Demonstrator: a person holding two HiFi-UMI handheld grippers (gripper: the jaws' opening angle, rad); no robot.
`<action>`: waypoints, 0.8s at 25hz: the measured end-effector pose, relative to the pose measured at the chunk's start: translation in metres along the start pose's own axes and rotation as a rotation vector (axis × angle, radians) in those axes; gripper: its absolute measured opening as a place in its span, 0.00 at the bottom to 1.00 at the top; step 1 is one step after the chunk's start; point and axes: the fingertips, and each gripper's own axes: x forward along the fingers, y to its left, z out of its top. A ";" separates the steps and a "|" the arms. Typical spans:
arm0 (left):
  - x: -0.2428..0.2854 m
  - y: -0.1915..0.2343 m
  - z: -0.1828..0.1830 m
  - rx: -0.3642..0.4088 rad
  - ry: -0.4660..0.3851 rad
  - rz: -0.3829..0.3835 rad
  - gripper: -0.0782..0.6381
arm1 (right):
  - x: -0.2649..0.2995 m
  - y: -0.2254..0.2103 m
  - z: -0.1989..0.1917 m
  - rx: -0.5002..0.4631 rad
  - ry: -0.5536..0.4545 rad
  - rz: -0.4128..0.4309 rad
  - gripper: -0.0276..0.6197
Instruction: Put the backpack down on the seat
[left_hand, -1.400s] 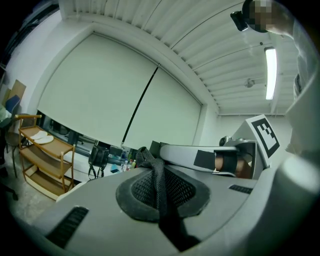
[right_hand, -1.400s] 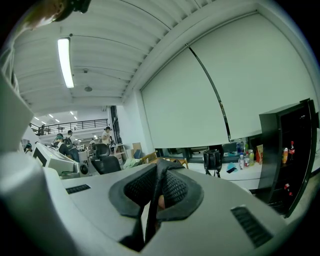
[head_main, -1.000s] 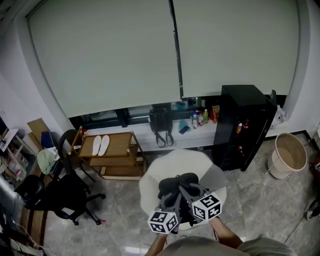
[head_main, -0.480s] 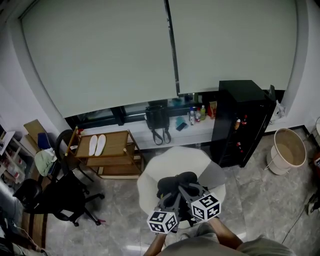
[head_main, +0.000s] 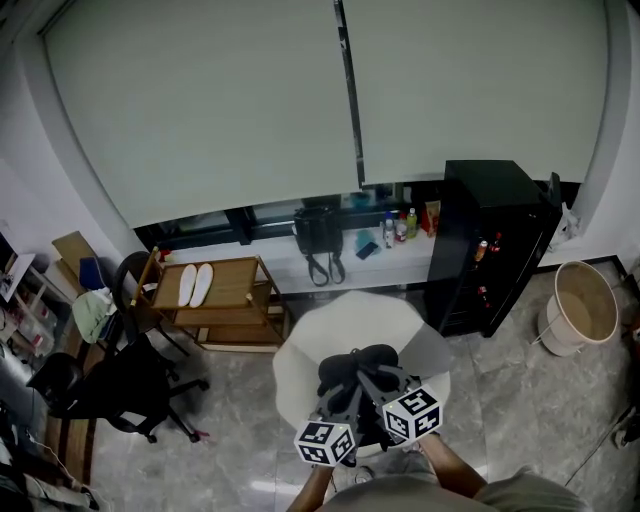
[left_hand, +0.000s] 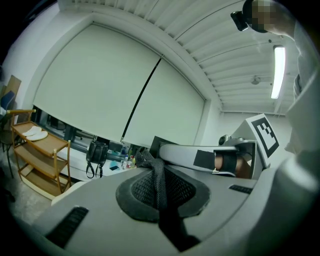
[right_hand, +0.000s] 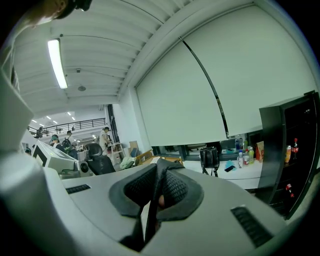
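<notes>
The black backpack (head_main: 354, 368) is over the round white seat (head_main: 298, 362) just in front of me; I cannot tell whether it rests on it. Both grippers reach into its top from below. My left gripper (head_main: 341, 396) is shut on a black webbing strap (left_hand: 156, 172), which runs down between its grey jaws. My right gripper (head_main: 372, 382) is shut on a strap (right_hand: 159, 176) too, pinched at the tips. In the left gripper view (left_hand: 158, 189) the right gripper's marker cube (left_hand: 263, 135) shows close by. The right gripper view (right_hand: 156, 194) looks over the jaws into the room.
A black cabinet (head_main: 496, 240) stands right of the seat, with a beige bin (head_main: 580, 312) beyond it. A wooden rack (head_main: 216, 302) and a black office chair (head_main: 112, 386) are to the left. On the window ledge sit a black bag (head_main: 318, 236) and bottles (head_main: 400, 226).
Both grippers and the backpack keep their place over the seat. Only the head view has swayed slightly.
</notes>
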 end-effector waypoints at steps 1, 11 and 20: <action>0.004 0.001 0.000 -0.001 0.001 0.006 0.18 | 0.001 -0.004 0.001 -0.001 0.002 0.007 0.11; 0.043 0.000 -0.007 -0.041 0.026 0.066 0.18 | 0.007 -0.042 -0.002 0.003 0.040 0.072 0.11; 0.078 0.010 -0.026 -0.084 0.062 0.097 0.18 | 0.020 -0.078 -0.019 0.030 0.094 0.104 0.11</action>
